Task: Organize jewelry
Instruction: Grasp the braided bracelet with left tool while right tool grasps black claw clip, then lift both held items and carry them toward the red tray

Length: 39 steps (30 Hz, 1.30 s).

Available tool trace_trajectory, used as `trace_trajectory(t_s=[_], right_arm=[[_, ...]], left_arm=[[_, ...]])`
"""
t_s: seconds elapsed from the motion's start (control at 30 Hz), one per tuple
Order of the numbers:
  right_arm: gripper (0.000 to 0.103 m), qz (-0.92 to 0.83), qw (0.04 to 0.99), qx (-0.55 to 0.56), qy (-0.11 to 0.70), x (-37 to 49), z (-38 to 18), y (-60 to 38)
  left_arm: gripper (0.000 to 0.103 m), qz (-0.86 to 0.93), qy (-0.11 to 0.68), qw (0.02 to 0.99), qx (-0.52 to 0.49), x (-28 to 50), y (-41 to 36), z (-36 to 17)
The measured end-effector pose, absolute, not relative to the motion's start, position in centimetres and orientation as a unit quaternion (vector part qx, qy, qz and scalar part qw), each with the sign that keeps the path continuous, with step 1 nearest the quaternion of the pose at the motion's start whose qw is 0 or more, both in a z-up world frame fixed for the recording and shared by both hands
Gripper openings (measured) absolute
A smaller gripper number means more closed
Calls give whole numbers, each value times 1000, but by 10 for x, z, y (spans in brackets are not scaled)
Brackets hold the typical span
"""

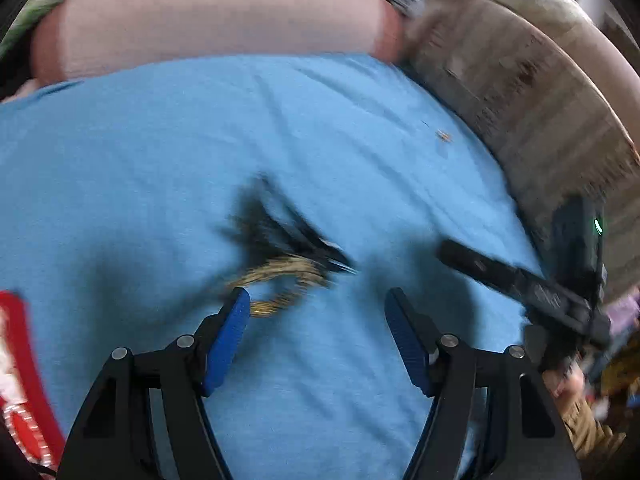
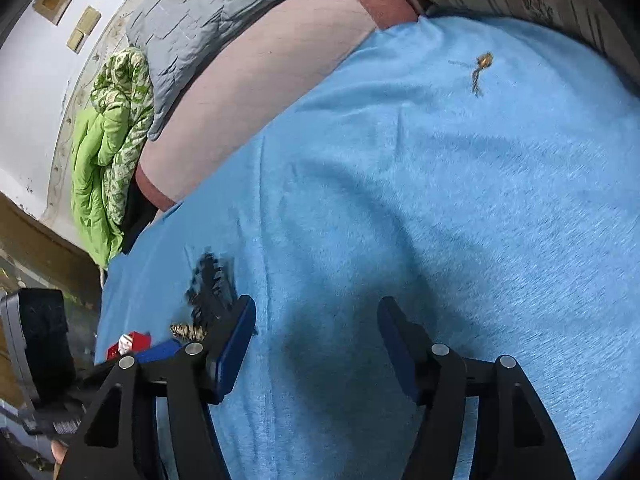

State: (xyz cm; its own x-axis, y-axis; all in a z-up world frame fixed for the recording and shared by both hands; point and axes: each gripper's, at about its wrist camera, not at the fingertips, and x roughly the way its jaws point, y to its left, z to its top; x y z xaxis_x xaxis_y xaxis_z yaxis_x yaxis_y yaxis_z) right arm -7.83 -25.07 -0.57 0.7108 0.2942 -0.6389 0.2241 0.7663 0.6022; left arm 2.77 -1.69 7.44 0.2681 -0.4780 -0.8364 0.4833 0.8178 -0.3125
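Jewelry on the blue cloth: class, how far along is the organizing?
Nothing looks sorted yet. Both the left gripper and right gripper are open and empty. The black-and-gold necklace and the small gold piece lie loose on the blue cloth, both left to place.

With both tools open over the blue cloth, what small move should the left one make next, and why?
Probably ease the left tool forward and slightly left, so its open jaws straddle the gold and black beaded jewelry before closing. That piece lies on the blue cloth just beyond the left pad, off the centre of the gap. The right tool is open too and holds nothing. Blur hides the piece's exact shape.
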Motion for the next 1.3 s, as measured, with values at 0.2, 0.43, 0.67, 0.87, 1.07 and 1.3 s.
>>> trace_trajectory(t_s=[0.2,0.43,0.67,0.87,1.07,1.3], right_arm=[[68,63,879,284,377,-64,0,-217],[52,128,889,227,375,-29,5,-178],[33,160,881,213,391,5,-6,-159],[13,162,869,230,408,14,-19,-158],[9,154,868,259,396,5,-12,-169],[8,138,878,274,368,-18,4,-180]], left_arm=[[69,-237,537,809,-20,43,16,56],[68,-250,534,808,-2,42,-5,35],[14,-276,536,798,8,38,-23,26],[6,-268,535,801,4,28,-23,31],[6,-270,523,808,-11,8,-6,49],[6,-245,510,825,-10,-20,27,67]])
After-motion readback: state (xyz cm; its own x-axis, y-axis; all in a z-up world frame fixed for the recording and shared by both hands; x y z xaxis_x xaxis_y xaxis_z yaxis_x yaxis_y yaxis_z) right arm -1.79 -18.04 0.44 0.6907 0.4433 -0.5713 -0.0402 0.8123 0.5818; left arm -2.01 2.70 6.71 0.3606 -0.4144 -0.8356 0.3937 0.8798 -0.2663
